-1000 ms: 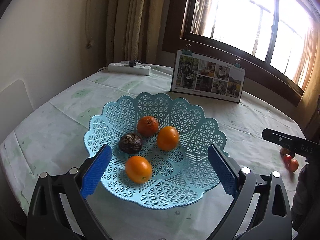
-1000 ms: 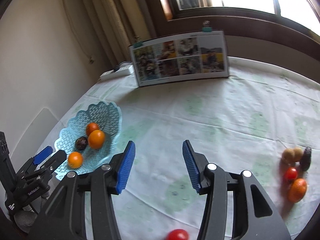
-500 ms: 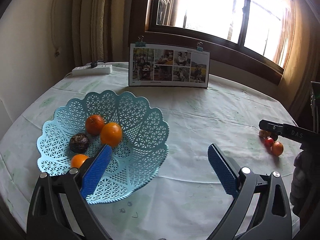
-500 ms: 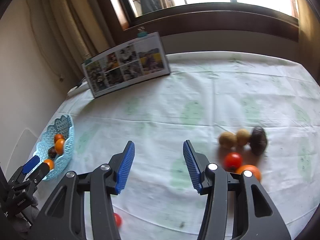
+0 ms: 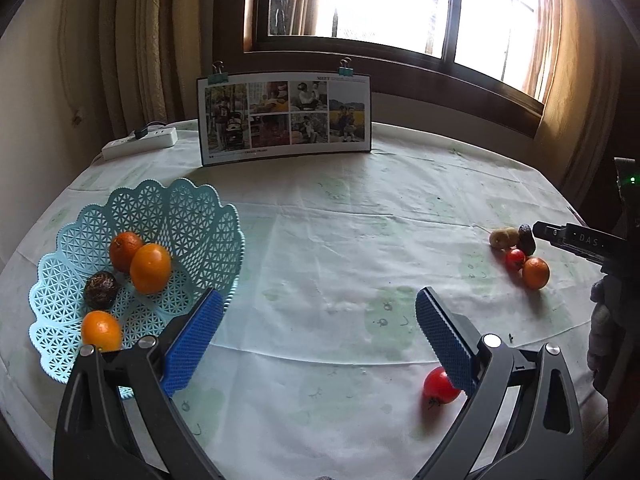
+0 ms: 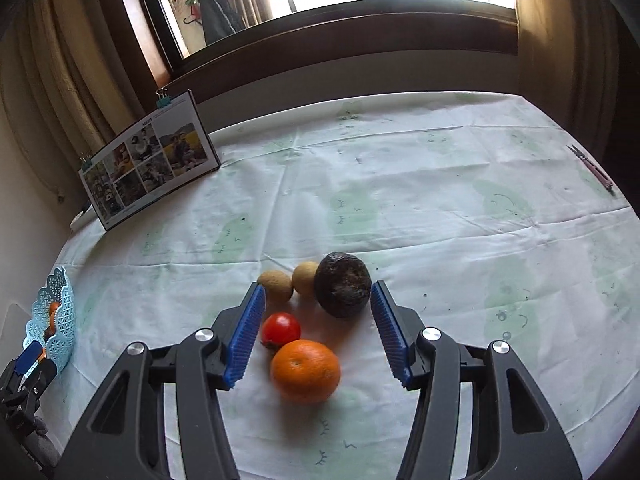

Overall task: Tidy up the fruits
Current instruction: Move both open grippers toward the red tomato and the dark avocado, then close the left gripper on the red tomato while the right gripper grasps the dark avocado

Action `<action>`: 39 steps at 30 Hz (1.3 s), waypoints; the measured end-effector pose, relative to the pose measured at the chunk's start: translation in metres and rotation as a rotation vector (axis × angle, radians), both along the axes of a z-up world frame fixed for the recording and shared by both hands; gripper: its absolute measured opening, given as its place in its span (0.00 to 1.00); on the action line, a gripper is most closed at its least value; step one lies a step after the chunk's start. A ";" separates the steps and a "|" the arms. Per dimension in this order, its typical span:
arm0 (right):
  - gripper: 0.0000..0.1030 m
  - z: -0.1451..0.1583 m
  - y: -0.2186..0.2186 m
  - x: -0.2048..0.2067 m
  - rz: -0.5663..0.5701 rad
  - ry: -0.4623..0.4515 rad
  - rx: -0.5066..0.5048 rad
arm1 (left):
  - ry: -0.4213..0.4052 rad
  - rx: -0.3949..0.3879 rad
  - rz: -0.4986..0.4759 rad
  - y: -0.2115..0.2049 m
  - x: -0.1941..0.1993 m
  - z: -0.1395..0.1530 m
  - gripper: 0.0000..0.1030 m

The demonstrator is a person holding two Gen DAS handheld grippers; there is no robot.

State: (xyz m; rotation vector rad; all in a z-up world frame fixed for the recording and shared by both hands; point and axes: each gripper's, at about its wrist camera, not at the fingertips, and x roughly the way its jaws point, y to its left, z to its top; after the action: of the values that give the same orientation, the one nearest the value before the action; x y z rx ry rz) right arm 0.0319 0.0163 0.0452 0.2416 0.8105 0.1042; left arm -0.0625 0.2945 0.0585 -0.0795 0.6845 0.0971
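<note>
A light blue lattice basket [image 5: 192,216] stands at the left of the table and holds three oranges [image 5: 150,268] and a dark avocado [image 5: 100,290]. My left gripper [image 5: 318,316] hovers open to its right; a red tomato [image 5: 438,388] lies by the right finger. My right gripper [image 6: 318,308] is open above a cluster of fruit: an orange [image 6: 306,372], a red tomato [image 6: 281,329], a dark avocado [image 6: 342,290] and two brownish kiwis [image 6: 276,286]. The tomato, the orange and part of the avocado lie between its fingers, untouched. The same cluster [image 5: 520,256] shows in the left wrist view.
A photo board [image 5: 286,118] with binder clips stands at the back of the table. A white power strip [image 5: 140,142] lies at the back left. Small scissors [image 6: 592,170] rest near the right edge. A patterned cloth [image 6: 440,200] covers the round table under a window.
Both grippers have swung right. The basket has slid to the left of the left wrist view. My right gripper has closed in over the fruit cluster, which now sits between its fingers.
</note>
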 end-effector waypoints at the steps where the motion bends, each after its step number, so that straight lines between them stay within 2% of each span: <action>1: 0.54 -0.002 -0.001 0.003 0.003 0.006 0.000 | 0.001 0.002 -0.006 -0.003 0.001 0.000 0.95; 11: 0.54 -0.024 -0.017 0.026 -0.003 0.082 0.042 | 0.024 0.026 -0.040 -0.023 0.006 -0.004 0.95; 33: 0.55 -0.020 -0.059 0.007 -0.125 0.063 0.027 | 0.067 0.027 -0.070 -0.031 0.009 -0.014 0.95; 39: 0.55 -0.022 -0.059 0.008 -0.121 0.068 0.026 | 0.086 0.027 -0.074 -0.032 0.009 -0.019 0.95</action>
State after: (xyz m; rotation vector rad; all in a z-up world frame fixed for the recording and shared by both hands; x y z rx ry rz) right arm 0.0396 -0.0430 0.0236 0.3198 0.8610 -0.0076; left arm -0.0539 0.2627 0.0398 -0.0238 0.7708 0.0386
